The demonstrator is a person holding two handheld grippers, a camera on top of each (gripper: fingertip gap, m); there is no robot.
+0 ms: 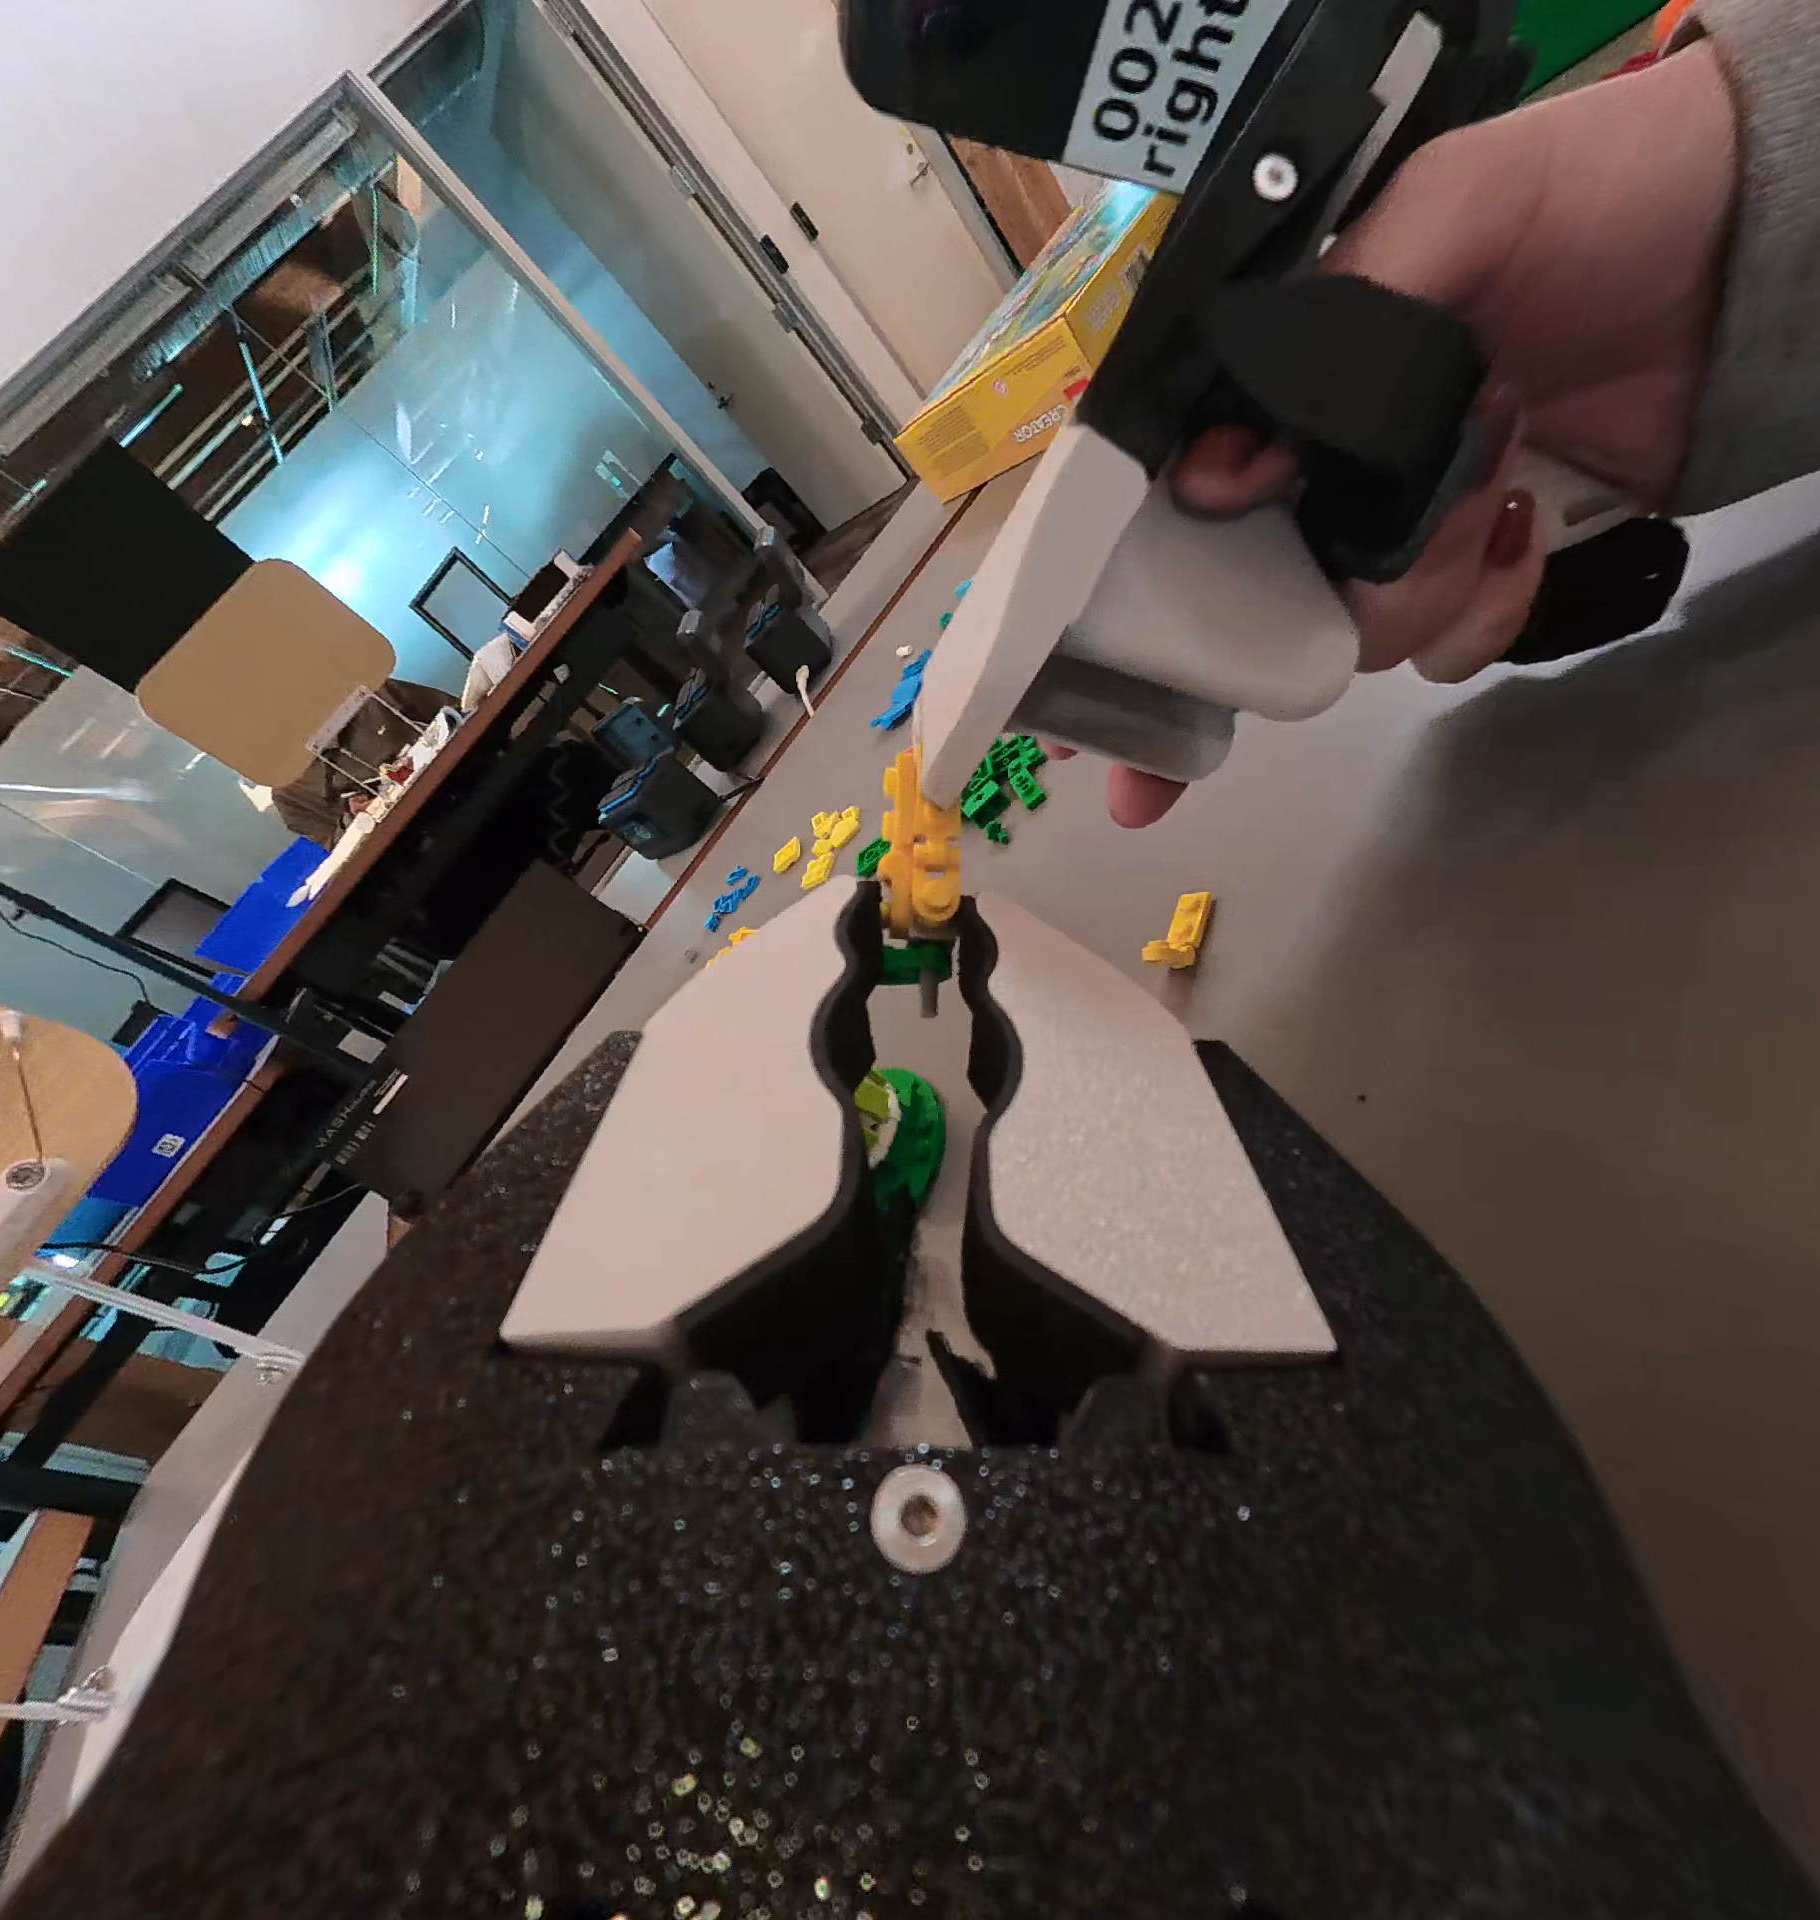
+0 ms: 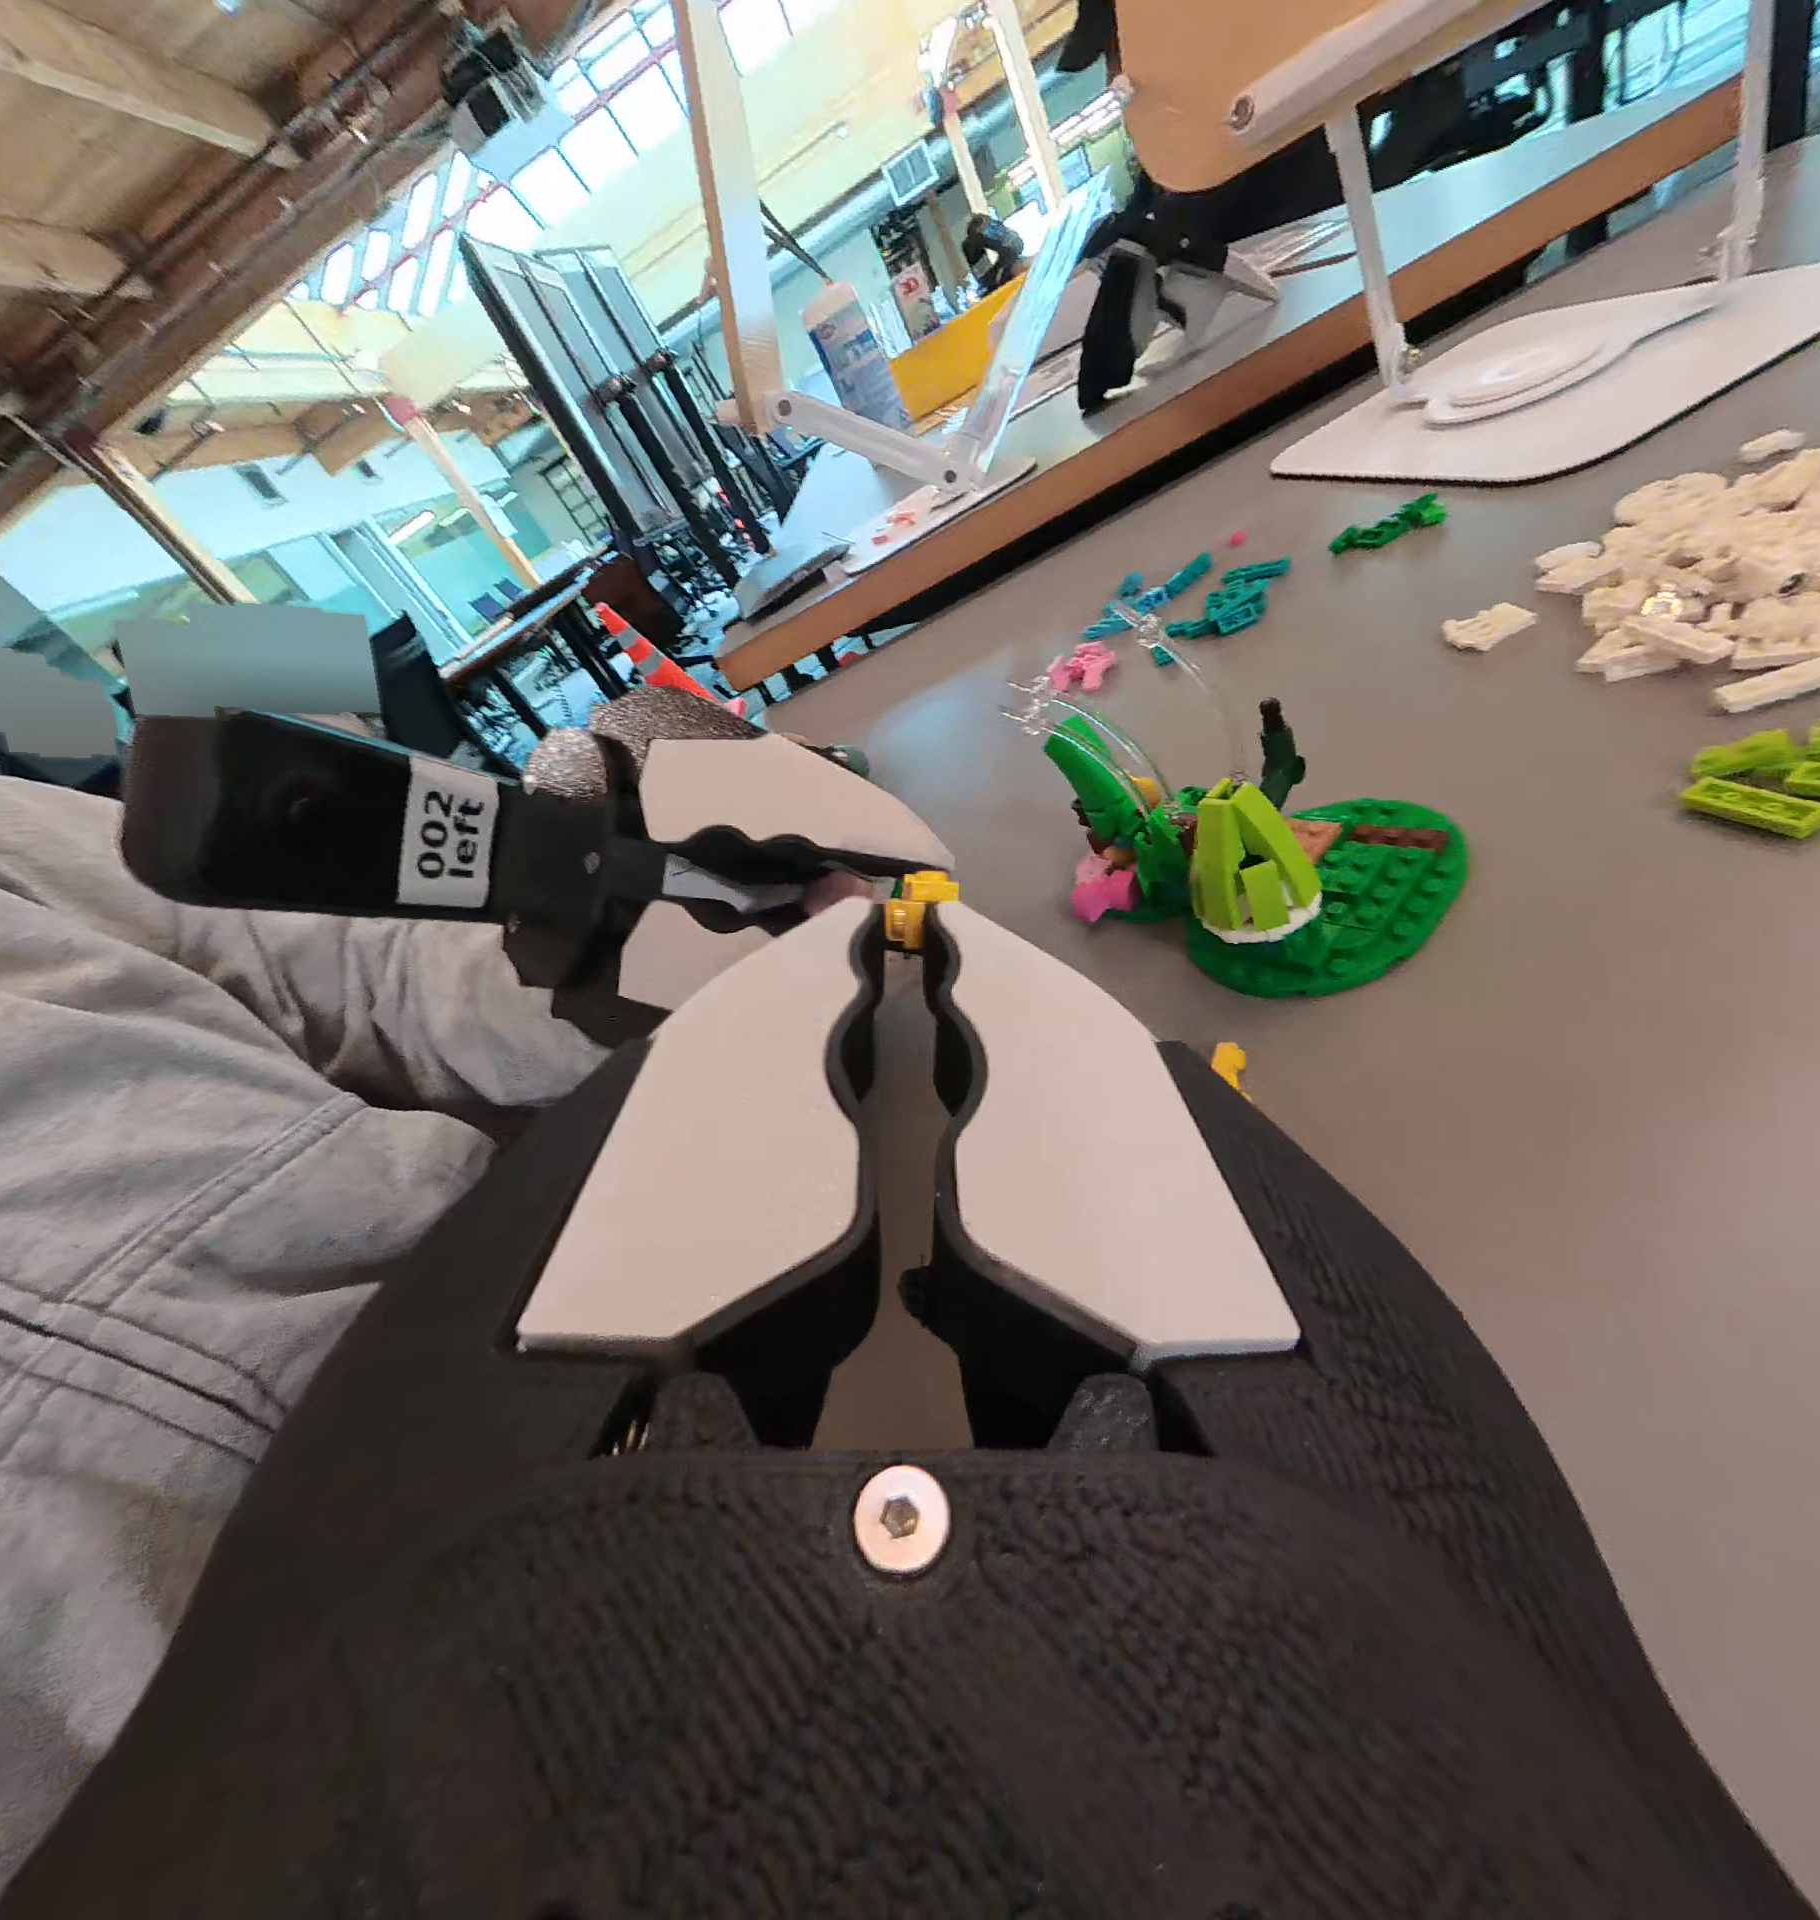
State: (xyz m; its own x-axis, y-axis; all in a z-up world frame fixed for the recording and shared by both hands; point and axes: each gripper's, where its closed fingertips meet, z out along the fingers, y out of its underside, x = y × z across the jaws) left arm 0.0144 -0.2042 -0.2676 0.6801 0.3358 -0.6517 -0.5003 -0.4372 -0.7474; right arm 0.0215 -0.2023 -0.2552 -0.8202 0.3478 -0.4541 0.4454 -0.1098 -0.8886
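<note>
My left gripper (image 1: 916,920) is shut on the lower end of a small yellow brick assembly (image 1: 921,852), which has a green piece and a grey pin beneath it. It holds the assembly above the grey table (image 1: 1405,1039). My right gripper (image 2: 906,925) is shut on the yellow assembly (image 2: 927,889) from the other end. In the left wrist view the right gripper (image 1: 932,784) comes down from the upper right onto the assembly's top. In the right wrist view the left gripper (image 2: 921,868) reaches in from the left. A green plant model on a round green base (image 2: 1384,914) stands on the table just beyond.
Loose green bricks (image 1: 1010,779), yellow bricks (image 1: 828,831), blue bricks (image 1: 901,696) and a single yellow piece (image 1: 1181,930) lie on the table. A yellow box (image 1: 1020,405) stands at the far end. A white brick pile (image 2: 1737,592), lime plates (image 2: 1779,779) and teal pieces (image 2: 1218,603) lie to the right.
</note>
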